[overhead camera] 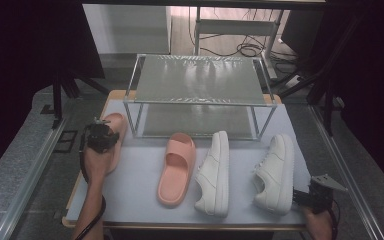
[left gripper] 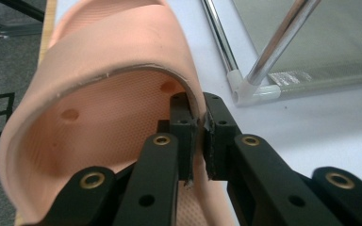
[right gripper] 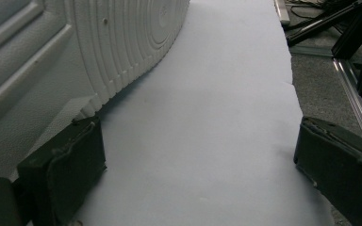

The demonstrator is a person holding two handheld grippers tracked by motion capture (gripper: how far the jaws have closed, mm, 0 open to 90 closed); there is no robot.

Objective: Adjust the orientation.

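At the left edge of the table, the left gripper pinches the thin side wall of a pink slide sandal's strap, one jaw inside the arch and one outside, just in front of the two-tier shoe rack. That bite takes in only a narrow strip of soft foam near the strap's edge, so I judge the likeliest failure to be the sandal peeling out of the jaws or swinging toe-down once it is lifted, since most of its weight hangs away from the pinch. A sagging sole could then catch the rack's front corner post, which stands close by. Near the front right corner, the right gripper is spread wide, one jaw just beside the ribbed sole of the right white sneaker, perhaps touching it. A careless nudge there could push that shoe towards the other white sneaker and the second pink slide sandal lying alongside
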